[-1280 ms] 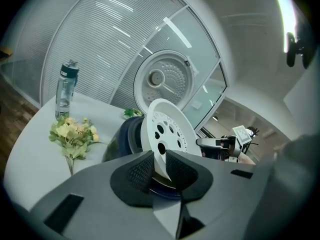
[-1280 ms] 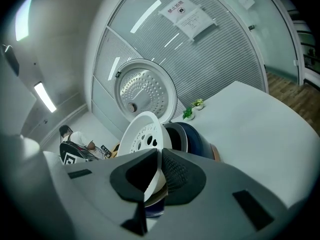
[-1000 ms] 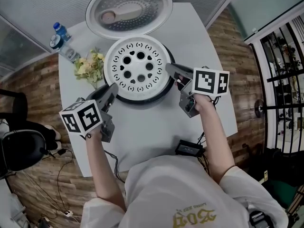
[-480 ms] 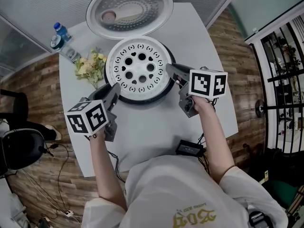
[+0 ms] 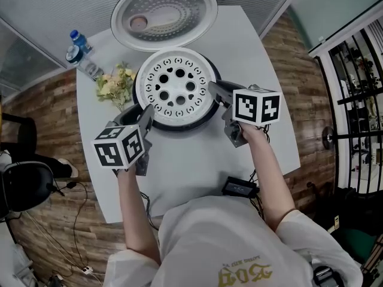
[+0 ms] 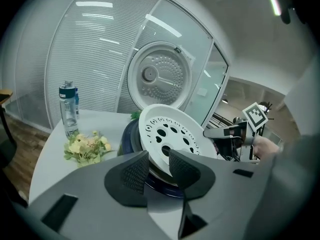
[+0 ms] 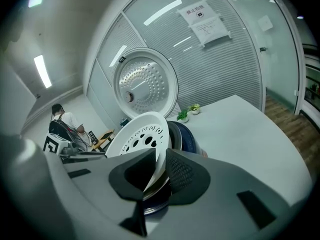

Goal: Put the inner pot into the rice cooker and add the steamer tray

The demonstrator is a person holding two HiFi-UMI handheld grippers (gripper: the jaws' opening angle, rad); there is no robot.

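Left gripper [image 5: 146,116] and right gripper [image 5: 214,89]: jaws just opening, each loose around the rim of the round, white, hole-pierced plastic tray [image 5: 174,86]. Smooth white table [image 5: 191,160], wood-plank floor [image 5: 42,100].

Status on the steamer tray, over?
Left hand-held gripper, right hand-held gripper: jaws just opening, steamer tray rim between each pair. Tray seated on rice cooker, lid up. Nothing in the way.

The steamer tray [image 5: 174,87] is white with rings of round holes, the rice cooker [image 6: 129,139] dark blue, the bench [image 5: 197,160] white, the flowers [image 5: 114,84] pale yellow with green leaves, the bottle [image 5: 79,49] clear with a blue cap, the floor [image 5: 48,100] brown planks.
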